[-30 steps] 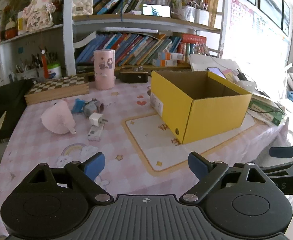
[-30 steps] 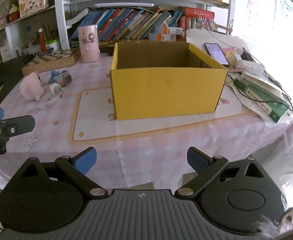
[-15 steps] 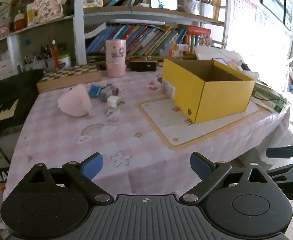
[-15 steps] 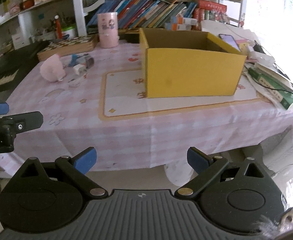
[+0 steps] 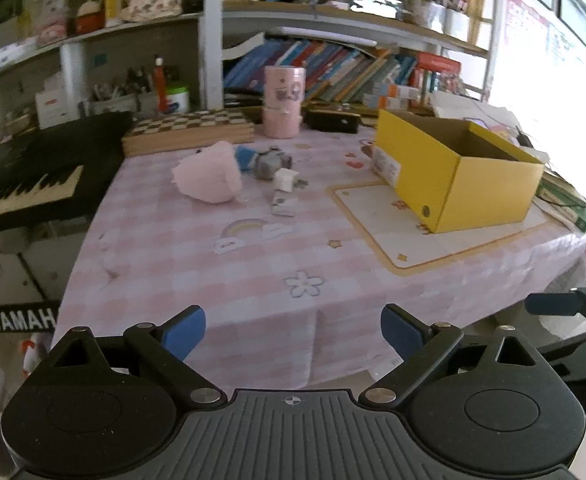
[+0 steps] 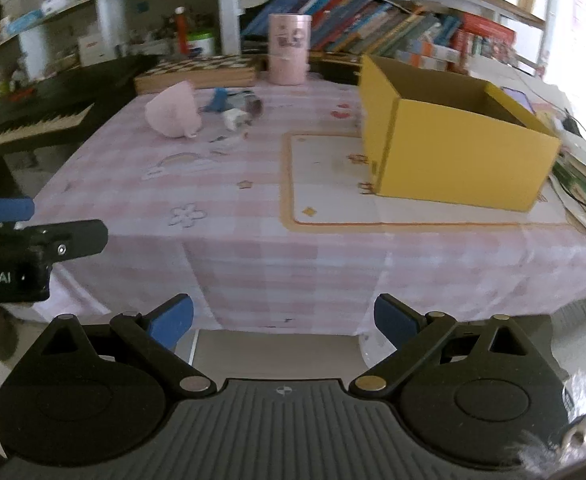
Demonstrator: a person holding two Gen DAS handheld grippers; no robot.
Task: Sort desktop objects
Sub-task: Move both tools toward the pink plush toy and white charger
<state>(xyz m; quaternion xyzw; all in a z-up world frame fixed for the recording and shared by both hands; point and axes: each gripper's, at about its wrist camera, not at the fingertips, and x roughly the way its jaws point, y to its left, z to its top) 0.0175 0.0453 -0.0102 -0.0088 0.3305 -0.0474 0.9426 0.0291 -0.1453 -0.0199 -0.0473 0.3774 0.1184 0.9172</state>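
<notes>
While both jaws gape empty, pink toy (image 5: 209, 178) far ahead, yellow box (image 5: 459, 178) rightward.

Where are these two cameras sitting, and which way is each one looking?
Left wrist: sits on the left gripper, looks along its open fingers across the table; the right gripper shows at the right edge.
Right wrist: sits on the right gripper, faces the same table, fingers open; the left gripper shows at the left edge.
Both show the yellow box, pink toy and pink cup.
</notes>
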